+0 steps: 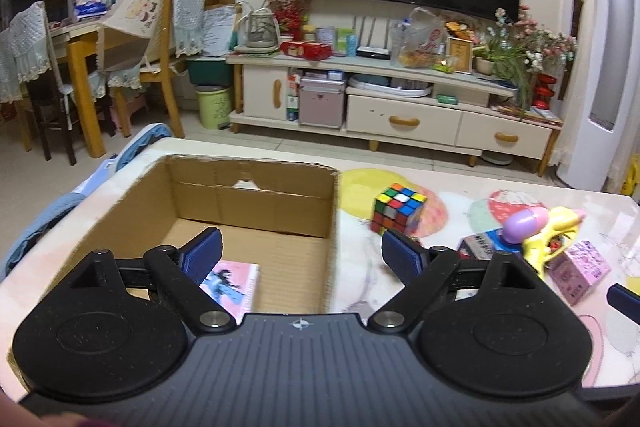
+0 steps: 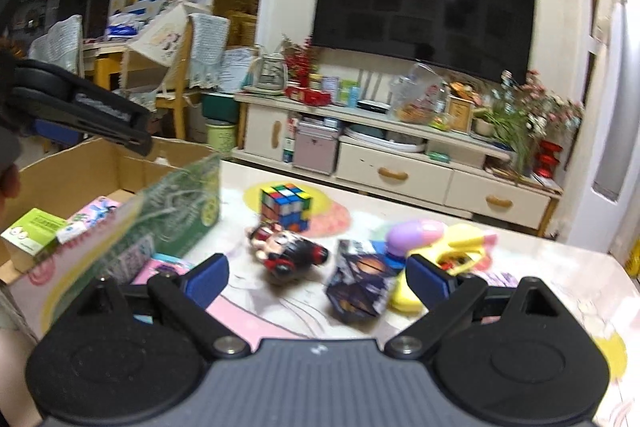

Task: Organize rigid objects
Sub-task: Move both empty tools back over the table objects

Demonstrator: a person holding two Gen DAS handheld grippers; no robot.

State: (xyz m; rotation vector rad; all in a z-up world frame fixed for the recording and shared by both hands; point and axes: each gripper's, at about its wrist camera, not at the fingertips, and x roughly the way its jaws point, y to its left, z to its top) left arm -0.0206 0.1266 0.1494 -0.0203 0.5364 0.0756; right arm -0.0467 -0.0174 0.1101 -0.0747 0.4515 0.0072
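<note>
An open cardboard box (image 1: 256, 211) sits at the tabletop's left edge, a pink box (image 1: 234, 285) lying flat on its floor; the right wrist view also shows a green-and-white box (image 2: 34, 233) inside. Just right of the carton, toward the far edge, a scrambled Rubik's cube (image 1: 398, 209) stands upright. Nearer the right edge a yellow toy water gun (image 1: 548, 231) with a purple tank (lying on its side) rests by a small pink patterned box (image 1: 578, 267). A dark blue box (image 2: 360, 283) lies tilted beside a red-and-black toy figure (image 2: 286, 251), mid-table
</note>
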